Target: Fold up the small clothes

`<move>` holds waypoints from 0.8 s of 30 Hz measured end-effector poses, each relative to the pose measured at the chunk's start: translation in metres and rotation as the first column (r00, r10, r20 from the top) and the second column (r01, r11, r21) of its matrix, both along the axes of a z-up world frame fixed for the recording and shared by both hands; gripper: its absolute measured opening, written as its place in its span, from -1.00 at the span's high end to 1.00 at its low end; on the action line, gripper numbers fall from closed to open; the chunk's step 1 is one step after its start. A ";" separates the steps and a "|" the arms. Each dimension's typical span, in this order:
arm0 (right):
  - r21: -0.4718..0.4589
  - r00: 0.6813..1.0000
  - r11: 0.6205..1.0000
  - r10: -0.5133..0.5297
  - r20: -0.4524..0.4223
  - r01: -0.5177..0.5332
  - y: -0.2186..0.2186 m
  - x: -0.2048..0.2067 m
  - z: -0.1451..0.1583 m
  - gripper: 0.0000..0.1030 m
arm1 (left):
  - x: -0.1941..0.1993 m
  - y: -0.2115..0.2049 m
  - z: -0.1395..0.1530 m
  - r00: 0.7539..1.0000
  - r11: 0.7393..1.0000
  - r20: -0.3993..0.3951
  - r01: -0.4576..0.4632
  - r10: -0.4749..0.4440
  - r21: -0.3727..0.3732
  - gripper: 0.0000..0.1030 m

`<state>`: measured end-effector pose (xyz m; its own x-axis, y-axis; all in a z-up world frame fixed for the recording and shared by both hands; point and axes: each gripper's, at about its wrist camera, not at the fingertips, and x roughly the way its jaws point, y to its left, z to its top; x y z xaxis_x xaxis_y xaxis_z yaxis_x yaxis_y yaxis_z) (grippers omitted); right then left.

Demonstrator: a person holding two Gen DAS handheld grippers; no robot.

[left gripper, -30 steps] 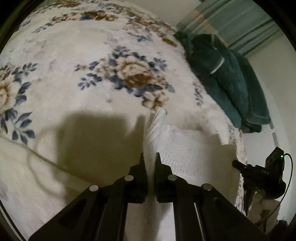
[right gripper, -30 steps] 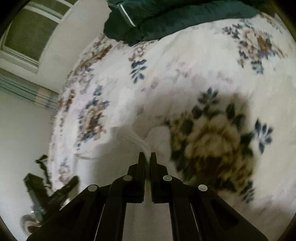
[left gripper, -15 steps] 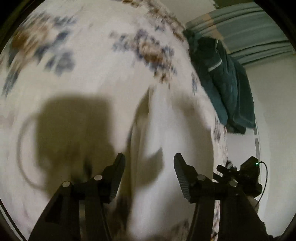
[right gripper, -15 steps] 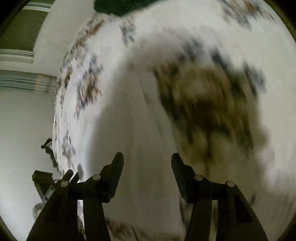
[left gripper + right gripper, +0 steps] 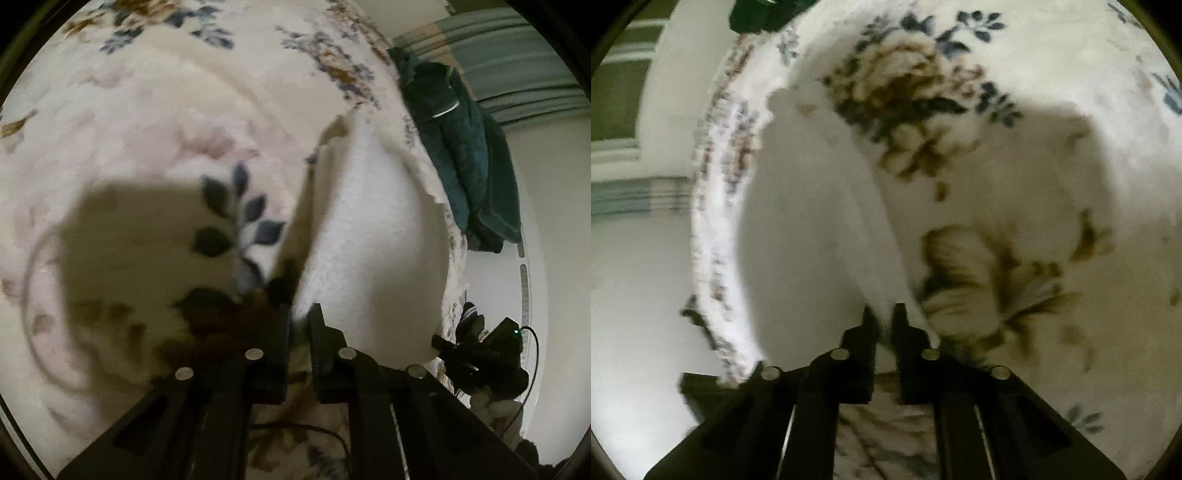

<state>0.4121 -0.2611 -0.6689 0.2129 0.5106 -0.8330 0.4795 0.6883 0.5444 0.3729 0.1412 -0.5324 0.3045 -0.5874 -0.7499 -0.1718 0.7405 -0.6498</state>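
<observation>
Two wrist views over a bed covered by a cream floral blanket. Left wrist view: the left gripper, whose jaws have just been closing, is clamped on the near edge of a white knitted garment; the cloth runs up and away from the fingertips as a broad panel that covers the right part of the blanket, with a folded flap along its left edge. The garment's far corner is blurred, so its outline there is ragged and hard to trace, and its near end is cut off behind the black fingers. A dark shadow falls on the blanket left of the garment. A dark green towel or jacket lies at the far right edge of the bed; which of the two cannot be told. The other gripper appears small at lower right, partly cut off. Right wrist view: the right gripper, its jaws likewise just closed, pinches the same white garment, which is in shade and stretches away along the bed's left edge. Motion blur smears the flower pattern and the blanket's fringe. Only a sliver of the green cloth shows at the top.
</observation>
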 end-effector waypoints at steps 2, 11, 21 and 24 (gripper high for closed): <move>0.062 0.999 0.998 0.021 -0.026 -0.019 -0.002 0.003 -0.008 0.84 | 0.007 0.006 0.008 1.000 1.000 0.001 -0.005 0.005 -0.012 0.84; 0.267 0.994 0.960 0.059 0.094 -0.083 -0.026 0.048 -0.037 -0.64 | 0.083 -0.001 -0.022 0.999 0.971 0.030 0.023 -0.016 -0.238 -0.36; 0.490 0.983 0.852 0.154 0.103 -0.185 0.008 0.088 -0.092 -0.66 | 0.126 -0.054 -0.040 0.983 0.931 0.074 0.185 -0.170 -0.315 0.11; 0.470 0.982 0.863 0.147 0.119 -0.186 0.010 0.085 -0.087 0.02 | 0.123 -0.061 -0.026 0.982 0.943 0.106 0.180 -0.156 -0.279 0.47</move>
<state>0.4966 -0.2514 -0.7559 0.1425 0.8746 -0.4635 0.3244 0.4012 0.8566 0.4964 0.0797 -0.5585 0.2358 -0.8214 -0.5193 0.0017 0.5347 -0.8450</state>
